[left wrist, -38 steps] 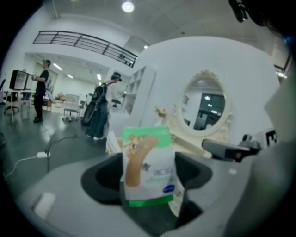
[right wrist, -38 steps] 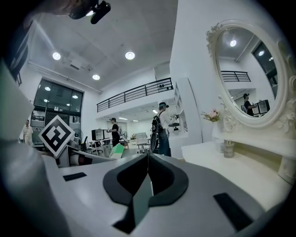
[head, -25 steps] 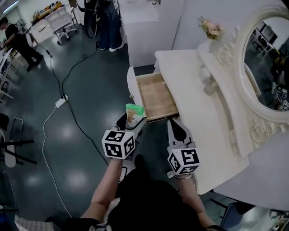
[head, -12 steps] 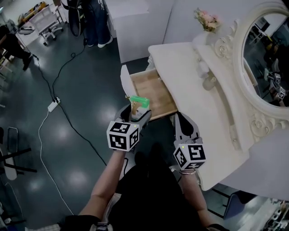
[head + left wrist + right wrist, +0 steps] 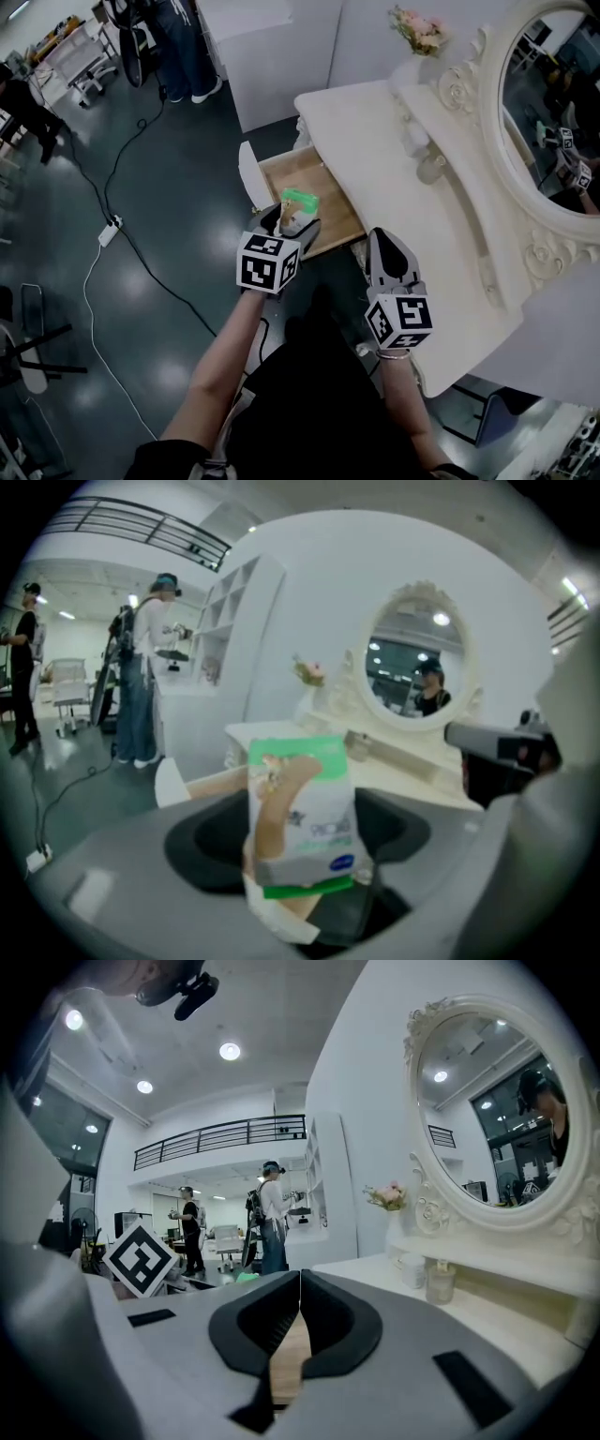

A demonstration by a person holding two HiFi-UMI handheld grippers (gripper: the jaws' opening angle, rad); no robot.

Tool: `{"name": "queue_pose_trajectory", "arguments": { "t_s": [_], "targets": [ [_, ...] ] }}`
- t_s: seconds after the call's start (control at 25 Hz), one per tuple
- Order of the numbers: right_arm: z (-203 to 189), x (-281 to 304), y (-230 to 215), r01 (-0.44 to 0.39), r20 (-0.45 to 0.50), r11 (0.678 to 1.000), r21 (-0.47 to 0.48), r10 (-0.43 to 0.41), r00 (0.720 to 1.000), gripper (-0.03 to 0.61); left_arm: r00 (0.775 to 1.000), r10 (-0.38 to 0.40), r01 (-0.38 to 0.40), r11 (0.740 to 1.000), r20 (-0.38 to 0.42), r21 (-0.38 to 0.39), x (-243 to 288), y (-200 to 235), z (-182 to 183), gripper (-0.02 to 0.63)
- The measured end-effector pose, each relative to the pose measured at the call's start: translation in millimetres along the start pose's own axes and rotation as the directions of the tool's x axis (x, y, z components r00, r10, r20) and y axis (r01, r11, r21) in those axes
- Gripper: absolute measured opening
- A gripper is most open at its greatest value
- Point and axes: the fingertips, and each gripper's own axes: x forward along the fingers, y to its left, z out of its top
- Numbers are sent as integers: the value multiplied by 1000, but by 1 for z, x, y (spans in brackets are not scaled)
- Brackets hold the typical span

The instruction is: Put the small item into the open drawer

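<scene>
While the person stands at the white dressing table (image 5: 375, 141), the left gripper (image 5: 289, 223) grips a small green-and-white packet (image 5: 299, 199) between its jaws. The jaws pinch its lower half and the green top stands upright above them. In the left gripper view the packet (image 5: 302, 810) fills the gap between the jaws of the left gripper (image 5: 305, 874); it looks soft, like a wrapped pack of wipes or tissues.

From above, the packet hangs over the near corner of the open drawer (image 5: 314, 172), close to its white front panel (image 5: 248, 173). I cannot tell how high it sits above the wooden bottom.

The right gripper (image 5: 389, 255) waits beside the drawer, near the table's edge. Its jaws are pressed together with nothing between them, as the right gripper view shows (image 5: 298, 1309).

The danger, I'd judge, is letting go too soon — so near the corner, the packet could catch the rim, tip outward and drop to the dark floor (image 5: 159, 206). A soft pack may also cling to one pad and fall crooked. Reaching deeper risks the gripper body knocking the front panel and nudging the drawer.
</scene>
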Motion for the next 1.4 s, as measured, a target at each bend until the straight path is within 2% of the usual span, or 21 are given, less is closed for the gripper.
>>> {"name": "queue_pose_trajectory", "arguments": {
  "t_s": [0.44,0.68,0.8,0.96,1.24,1.4],
  "targets": [
    [-3,19,-34,32,-2,999,31,-32,999,6,985,-44,69,986,-164,151,69,-8,-11,356],
    [-6,31,-55,42,-12,998,45,-41,999,5,961,-52,113,970,-273,214,100,-6,-25,356],
    [-9,37,-63,49,-20,997,57,-48,999,6,943,-57,152,950,-329,271,112,-8,-32,356],
    [-14,44,-70,49,-33,996,69,-46,998,5,900,-63,220,920,-431,325,123,-12,-50,356],
    [-18,53,-74,33,-41,996,80,-29,999,6,819,-59,310,882,-570,355,139,-13,-79,356],
    [-21,54,-77,34,-50,996,88,-29,998,6,763,-62,370,858,-643,356,148,-16,-94,356]
  ]
}}
